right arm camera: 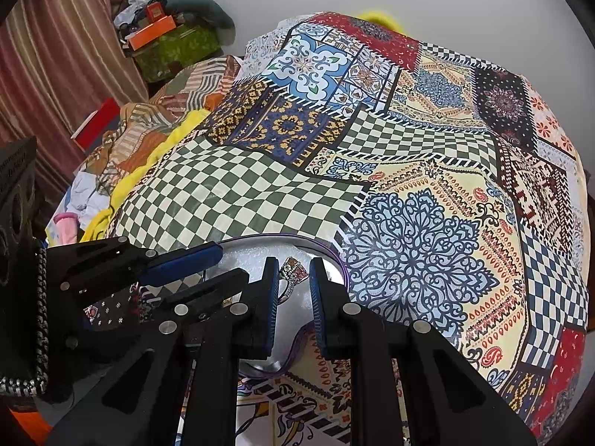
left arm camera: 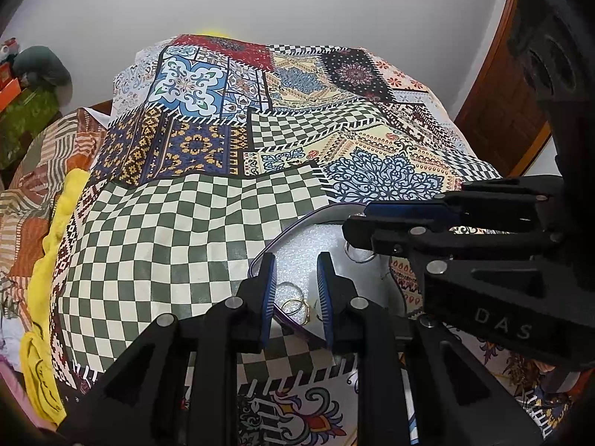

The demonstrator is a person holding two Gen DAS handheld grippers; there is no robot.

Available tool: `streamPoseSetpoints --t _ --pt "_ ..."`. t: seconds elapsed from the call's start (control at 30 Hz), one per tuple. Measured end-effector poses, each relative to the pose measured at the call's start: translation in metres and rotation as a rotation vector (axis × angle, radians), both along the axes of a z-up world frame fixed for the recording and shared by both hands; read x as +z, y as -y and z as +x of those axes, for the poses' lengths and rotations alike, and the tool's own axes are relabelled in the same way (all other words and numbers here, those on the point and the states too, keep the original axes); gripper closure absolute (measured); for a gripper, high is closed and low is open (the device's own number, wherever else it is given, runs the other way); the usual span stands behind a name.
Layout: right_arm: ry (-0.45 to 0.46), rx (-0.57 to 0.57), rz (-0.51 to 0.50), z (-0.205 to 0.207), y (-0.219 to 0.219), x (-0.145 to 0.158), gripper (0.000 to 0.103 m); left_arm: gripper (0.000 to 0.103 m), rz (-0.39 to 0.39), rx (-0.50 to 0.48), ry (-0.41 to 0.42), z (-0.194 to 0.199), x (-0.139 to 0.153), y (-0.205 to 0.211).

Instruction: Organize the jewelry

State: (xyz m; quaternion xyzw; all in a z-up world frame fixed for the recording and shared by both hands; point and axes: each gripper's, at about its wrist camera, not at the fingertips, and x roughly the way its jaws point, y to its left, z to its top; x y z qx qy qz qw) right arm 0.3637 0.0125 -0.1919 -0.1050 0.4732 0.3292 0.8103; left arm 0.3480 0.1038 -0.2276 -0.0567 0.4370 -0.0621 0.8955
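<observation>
Stone ring (right arm camera: 295,271) pinched in the narrow gap of the right gripper (right arm camera: 293,263), jaws clenched on it, band against the left pad, stone end up. Hangs just above the tray (right arm camera: 279,238), over its far half, white foam lining (left arm camera: 308,260) behind it. Seen from the left wrist as a silver loop under the right tool's tips, also over the tray.

Thin gold hoops (left arm camera: 295,305) at the tray's near rim, framed between the jaws of the left gripper (left arm camera: 296,260). Jaws narrow but with a visible gap; cannot tell whether the pads press the hoops or merely stand around them. Left tool tilted down over the tray's near-left edge, right tool reaching in from the tray's right side, tips of the two close together.

Tray oval, purple-rimmed, resting on a patchwork bedsheet (left arm camera: 186,223), green-and-cream checks to its left, blue lace medallion print to its right. Yellow cloth (left arm camera: 55,230) well left of the tray at the bed's edge. Striped curtain (right arm camera: 55,55) and a green box (right arm camera: 178,46) topped by an orange box (right arm camera: 152,31) far beyond the tray, to its left. White wall (left arm camera: 297,7) behind the bed.
</observation>
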Motion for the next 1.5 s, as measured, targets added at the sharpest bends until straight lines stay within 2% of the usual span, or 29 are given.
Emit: streamPoseSetpoints --t 0.47,0.77,1.1,1.17,1.23,1.3,1.5 --pt "0.035 0.0 0.0 -0.013 0.004 0.017 0.087 0.082 0.012 0.015 0.021 -0.01 0.014 0.001" --pt "0.104 -0.039 0.033 -0.034 0.026 0.049 0.087 0.082 0.026 0.008 0.071 -0.032 0.044 0.006" --pt "0.239 -0.098 0.058 -0.075 0.068 0.089 0.087 0.082 0.05 -0.026 0.149 -0.067 0.088 0.026" --pt "0.259 -0.106 0.061 -0.083 0.077 0.094 0.085 0.081 0.055 -0.039 0.163 -0.075 0.094 0.033" --pt "0.279 -0.116 0.065 -0.092 0.087 0.097 0.072 0.079 0.057 -0.05 0.173 -0.082 0.099 0.04" --pt "0.306 -0.13 0.064 -0.101 0.097 0.099 0.066 0.076 0.058 -0.061 0.179 -0.088 0.103 0.047" --pt "0.33 -0.163 0.041 -0.112 0.125 0.096 0.066 0.075 0.064 -0.098 0.166 -0.097 0.101 0.071"
